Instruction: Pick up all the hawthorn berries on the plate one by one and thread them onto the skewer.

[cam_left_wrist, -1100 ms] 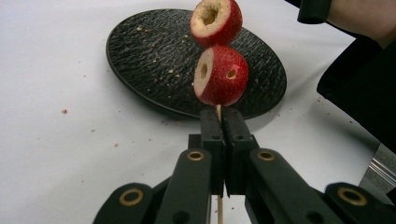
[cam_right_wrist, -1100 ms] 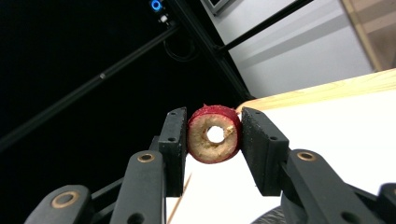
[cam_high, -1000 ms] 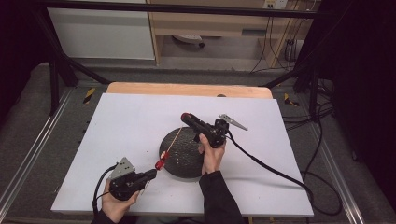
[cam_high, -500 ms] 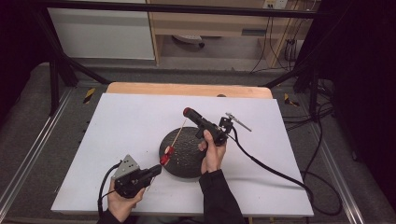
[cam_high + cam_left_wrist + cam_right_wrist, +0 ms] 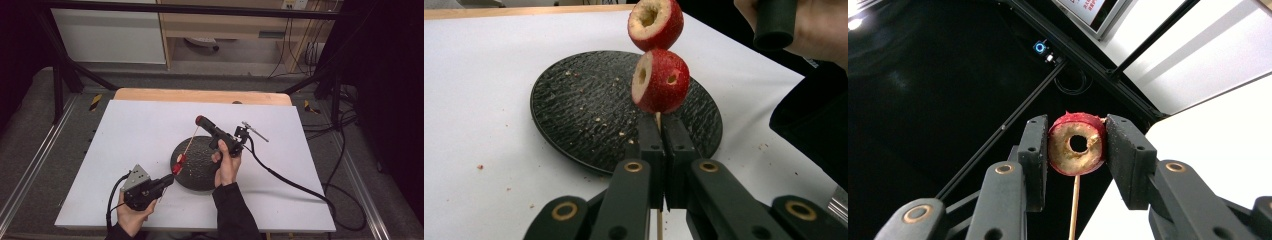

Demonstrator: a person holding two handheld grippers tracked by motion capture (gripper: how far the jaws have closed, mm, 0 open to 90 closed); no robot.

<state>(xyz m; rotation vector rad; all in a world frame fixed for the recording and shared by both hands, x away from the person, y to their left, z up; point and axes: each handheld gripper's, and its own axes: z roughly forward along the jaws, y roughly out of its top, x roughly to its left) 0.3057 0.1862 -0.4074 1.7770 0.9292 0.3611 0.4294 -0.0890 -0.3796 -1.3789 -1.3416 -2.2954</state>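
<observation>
In the high view, the left gripper [image 5: 173,170] sits near the tabletop's [image 5: 125,130] front edge and pinches the low end of a skewer [image 5: 190,142], which slants up over the dark plate [image 5: 200,172] to the right gripper [image 5: 199,120], held well above the plate. Two red fruit pieces [image 5: 179,161] ride low on the stick, just above the left gripper; they are small here, so their exact spacing is hard to read. In the left gripper view, the jaws stand shut on the skewer [image 5: 658,119], with one cored red piece [image 5: 660,81] just beyond their tips and a second piece [image 5: 655,22] above it, both over the crumb-strewn plate [image 5: 574,110]; the person's right hand [image 5: 819,27] shows at the top corner. In the right gripper view, the gripper [image 5: 1077,145] clamps a third cored ring of fruit [image 5: 1077,144] from both sides, the skewer [image 5: 1075,205] running down from it, and the stick's tip seems to sit at or just inside the ring. The step in hand looks like sliding this top piece off the stick, or onto it; the frames do not settle which. Either way, the next move calls for keeping the left grip firm and drawing the right gripper straight along the skewer's line, without bending the thin stick or crushing the soft ring.
</observation>
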